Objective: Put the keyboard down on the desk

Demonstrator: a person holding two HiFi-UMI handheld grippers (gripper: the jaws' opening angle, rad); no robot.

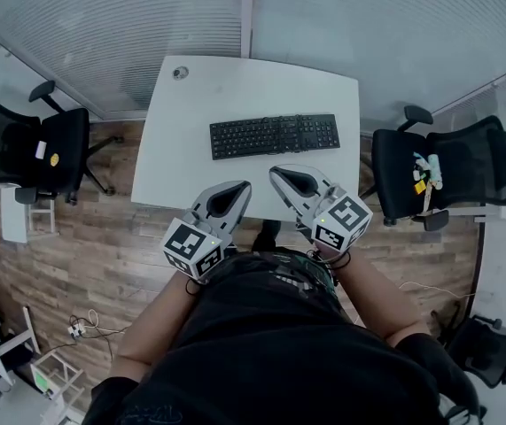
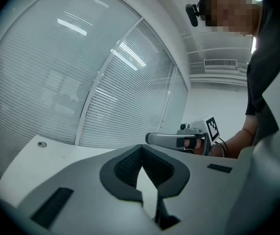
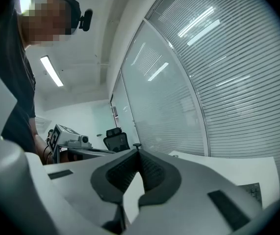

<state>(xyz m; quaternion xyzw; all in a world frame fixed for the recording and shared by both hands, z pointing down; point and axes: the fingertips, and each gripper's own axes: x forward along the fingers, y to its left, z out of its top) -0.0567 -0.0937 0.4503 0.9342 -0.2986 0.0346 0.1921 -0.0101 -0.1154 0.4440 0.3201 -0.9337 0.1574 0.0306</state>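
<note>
A black keyboard (image 1: 275, 135) lies flat on the white desk (image 1: 182, 140), a little right of the middle, with nothing touching it. My left gripper (image 1: 245, 185) hovers over the desk's front edge, short of the keyboard, its jaws shut and empty. My right gripper (image 1: 275, 173) hangs beside it, just short of the keyboard's near edge, also shut and empty. In the left gripper view the jaws (image 2: 140, 147) meet at the tip, and the right gripper (image 2: 149, 139) shows beyond them. The right gripper view shows its jaws (image 3: 138, 151) closed the same way.
A round cable grommet (image 1: 180, 73) sits at the desk's far left corner. Black office chairs stand at the left (image 1: 31, 144) and right (image 1: 447, 166) of the desk. A glass wall with blinds (image 1: 235, 16) runs behind it. Cables (image 1: 80, 326) lie on the wooden floor.
</note>
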